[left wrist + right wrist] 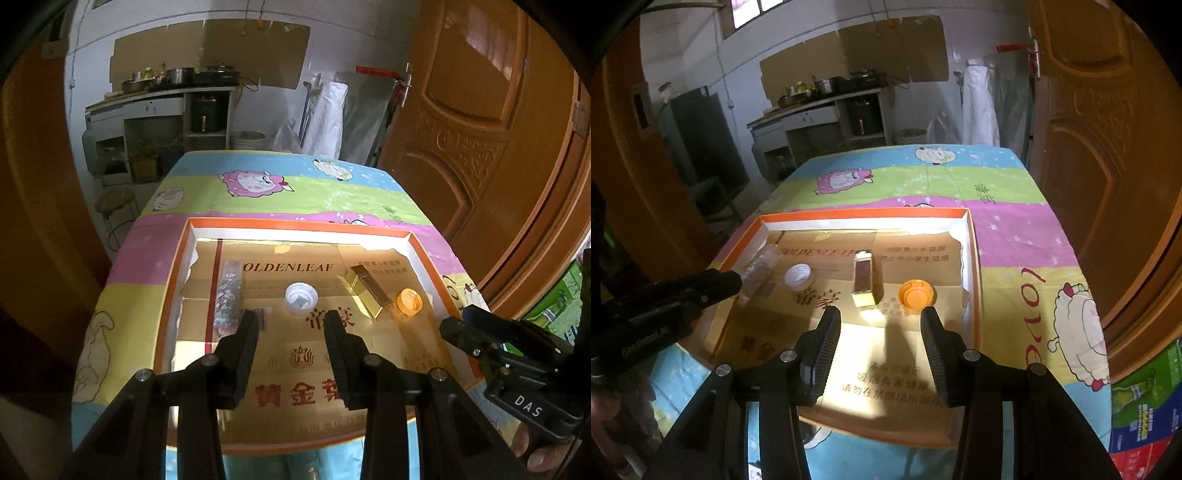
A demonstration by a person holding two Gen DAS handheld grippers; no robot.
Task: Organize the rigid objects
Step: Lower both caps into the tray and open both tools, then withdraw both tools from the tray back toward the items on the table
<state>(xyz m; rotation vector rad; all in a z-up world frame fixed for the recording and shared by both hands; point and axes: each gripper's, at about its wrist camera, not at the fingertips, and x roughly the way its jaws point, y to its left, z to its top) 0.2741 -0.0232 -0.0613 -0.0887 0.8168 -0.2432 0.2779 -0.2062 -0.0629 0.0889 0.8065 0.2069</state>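
A shallow orange-rimmed cardboard box (pixel 177 266) (pixel 973 258) lies on the table. Inside it sit a clear patterned tube (pixel 227 295) (pixel 757 271) at the left, a white bottle cap (pixel 301 296) (pixel 798 275), a small gold box (pixel 369 293) (pixel 864 278) and an orange cap (pixel 408 301) (pixel 916 295). My left gripper (pixel 291 321) hovers open over the box's near half, just in front of the white cap. My right gripper (pixel 881 317) is open too, between the gold box and the orange cap, nothing between its fingers.
The table wears a bright cartoon-sheep cloth (pixel 258 184) (pixel 1015 229). A wooden door (pixel 480 129) (pixel 1108 147) stands close on the right. Colourful packaging (pixel 1141 410) lies by the table's right corner. A kitchen counter (pixel 159 99) and a stool (pixel 116 203) are beyond the far edge.
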